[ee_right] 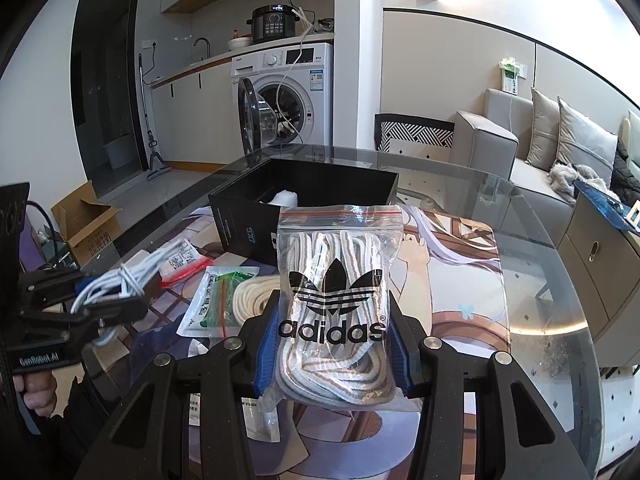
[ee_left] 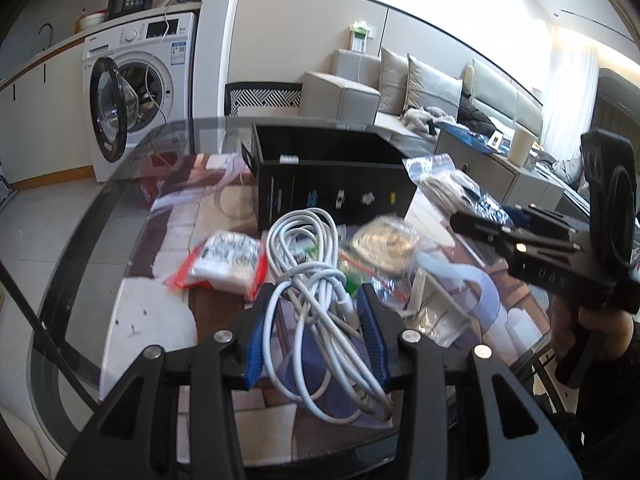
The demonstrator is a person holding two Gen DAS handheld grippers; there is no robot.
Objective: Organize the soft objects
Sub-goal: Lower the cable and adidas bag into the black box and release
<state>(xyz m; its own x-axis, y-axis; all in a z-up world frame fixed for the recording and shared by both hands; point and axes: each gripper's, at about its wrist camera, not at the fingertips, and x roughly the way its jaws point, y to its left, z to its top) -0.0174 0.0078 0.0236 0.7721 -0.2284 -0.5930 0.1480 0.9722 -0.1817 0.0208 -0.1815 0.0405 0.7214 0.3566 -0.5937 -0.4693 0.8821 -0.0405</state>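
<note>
Blue pads (ee_left: 256, 344) of the left gripper (ee_left: 316, 300) are clenched on a bundle of white cable (ee_left: 320, 300), which hangs between them clear of the table, with loops trailing down toward the camera and a larger coil fanning out beyond the fingertips. In the right wrist view the same left gripper (ee_right: 104, 300) shows at the far left, the white cable (ee_right: 120, 280) bunched in its jaws.

The right gripper (ee_right: 330, 320) is grasping a clear zip bag of striped laces (ee_right: 340, 300) printed with a black trefoil logo; its pads press on the bag's two sides, and the bag stands upright between them, its red-lined seal uppermost.

Just past the left jaws, on the glass table (ee_left: 132, 300), lie a red-edged packet (ee_left: 224, 264) to the left and a bagged cream rope coil (ee_left: 384, 244) to the right. From the right wrist view, a green-printed packet (ee_right: 216, 300) lies left of the right jaws, touching the cream rope coil (ee_right: 252, 296).

Beyond both grippers stands an open black box (ee_right: 304, 188), with something white inside at its near wall. A person's hand (ee_right: 36, 400) holds the left gripper's handle. Farther off, a washing machine (ee_right: 288, 92) stands with its door open, and a grey sofa (ee_right: 520, 152) sits to the right.
</note>
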